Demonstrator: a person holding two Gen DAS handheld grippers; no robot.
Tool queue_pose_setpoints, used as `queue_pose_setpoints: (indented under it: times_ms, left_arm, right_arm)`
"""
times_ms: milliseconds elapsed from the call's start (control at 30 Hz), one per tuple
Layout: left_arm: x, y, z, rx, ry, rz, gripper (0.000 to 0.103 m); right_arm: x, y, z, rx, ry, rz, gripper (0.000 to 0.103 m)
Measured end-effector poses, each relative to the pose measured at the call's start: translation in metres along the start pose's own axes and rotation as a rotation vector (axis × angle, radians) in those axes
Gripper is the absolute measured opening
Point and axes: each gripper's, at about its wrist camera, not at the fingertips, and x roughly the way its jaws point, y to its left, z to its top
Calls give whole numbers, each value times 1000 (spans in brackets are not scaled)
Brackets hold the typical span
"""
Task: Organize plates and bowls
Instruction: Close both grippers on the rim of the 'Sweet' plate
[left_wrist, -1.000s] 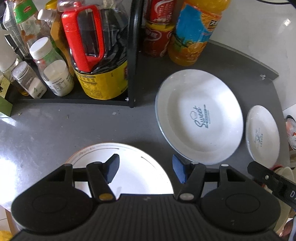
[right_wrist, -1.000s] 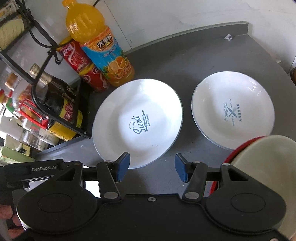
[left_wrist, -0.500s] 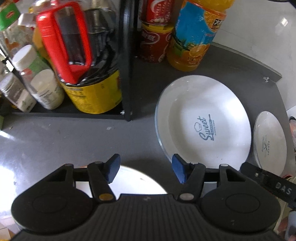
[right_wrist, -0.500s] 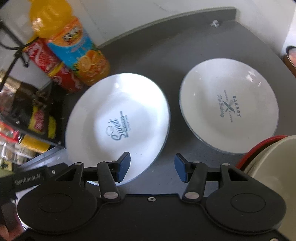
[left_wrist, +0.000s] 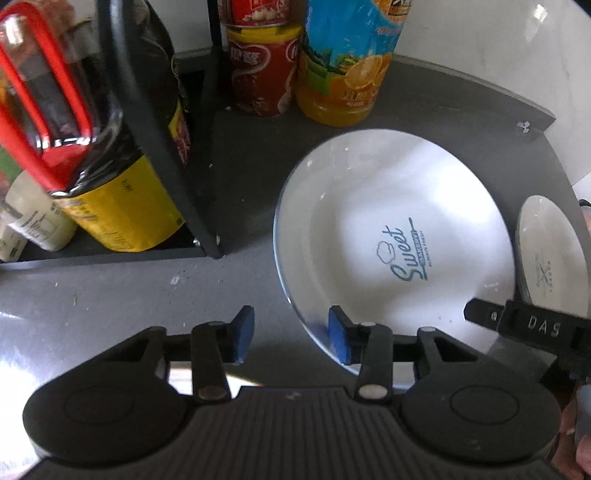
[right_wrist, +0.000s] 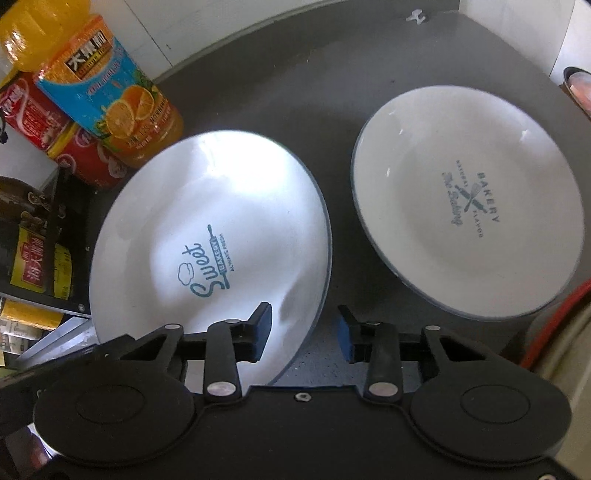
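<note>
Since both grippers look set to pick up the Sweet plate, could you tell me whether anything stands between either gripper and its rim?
Nothing visible does. The left gripper and right gripper each straddle a near edge of the Sweet plate, jaws just closing but not yet pressing. The Bakery plate and orange juice bottle stand apart.

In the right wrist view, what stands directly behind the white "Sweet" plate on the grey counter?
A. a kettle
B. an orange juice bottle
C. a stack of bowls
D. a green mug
B: the orange juice bottle stands just beyond the far rim of the white "Sweet" plate.
</note>
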Motion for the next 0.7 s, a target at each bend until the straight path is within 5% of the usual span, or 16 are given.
queue_pose_setpoints:
  times_ms: [300,700]
  left_arm:
    - [16,-11,11,50,11,1,31]
    - [20,-9,19,48,-1,-21,29]
  right_arm:
    - [2,4,6,23,-34,14,30]
    - [-7,-10,4,112,-68,37,13]
